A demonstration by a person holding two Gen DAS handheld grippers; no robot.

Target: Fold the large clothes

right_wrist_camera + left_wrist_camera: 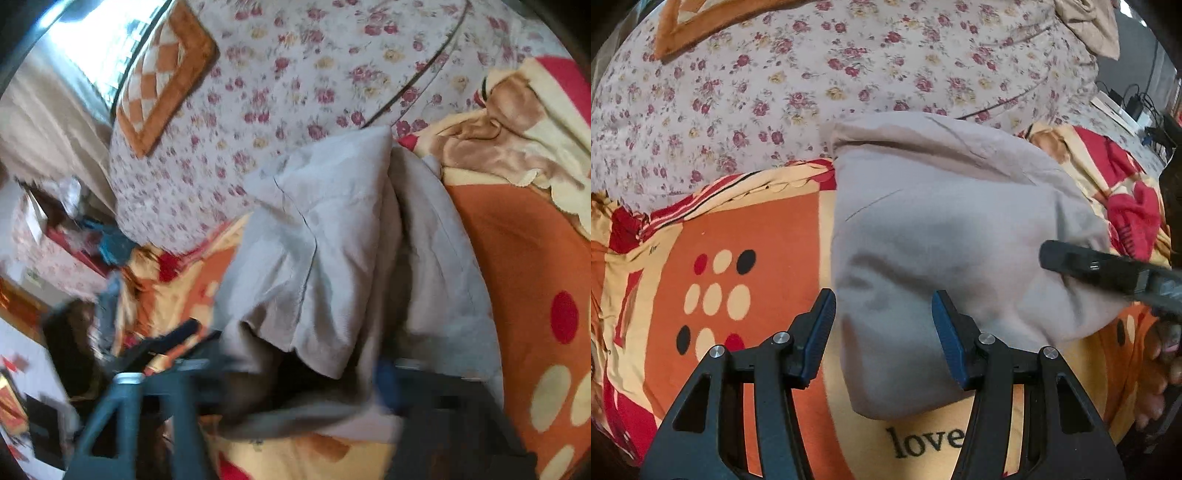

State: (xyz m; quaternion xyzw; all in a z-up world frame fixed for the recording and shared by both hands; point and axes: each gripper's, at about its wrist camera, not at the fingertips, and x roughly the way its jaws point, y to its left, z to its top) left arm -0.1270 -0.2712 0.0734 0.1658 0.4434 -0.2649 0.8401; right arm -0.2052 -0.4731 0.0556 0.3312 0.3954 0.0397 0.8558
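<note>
A light grey garment [945, 229] lies folded in a thick bundle on an orange, red and cream blanket [768, 236]. My left gripper [884, 332] is open, its blue-padded jaws standing over the bundle's near left edge without gripping it. The right gripper's black finger [1108, 267] reaches in from the right onto the bundle's right side. In the right wrist view the same garment [332, 251] shows as layered folds, blurred by motion. My right gripper [295, 384] has its jaws spread wide around the garment's near end, with cloth between them.
A floral quilt [812, 74] lies behind the garment, with an orange checked cushion [162, 74] on it. A beige cloth [1089, 26] sits at the far right corner. Cables and boxes [1134, 107] lie beyond the bed's right edge. Clutter [74, 236] stands left of the bed.
</note>
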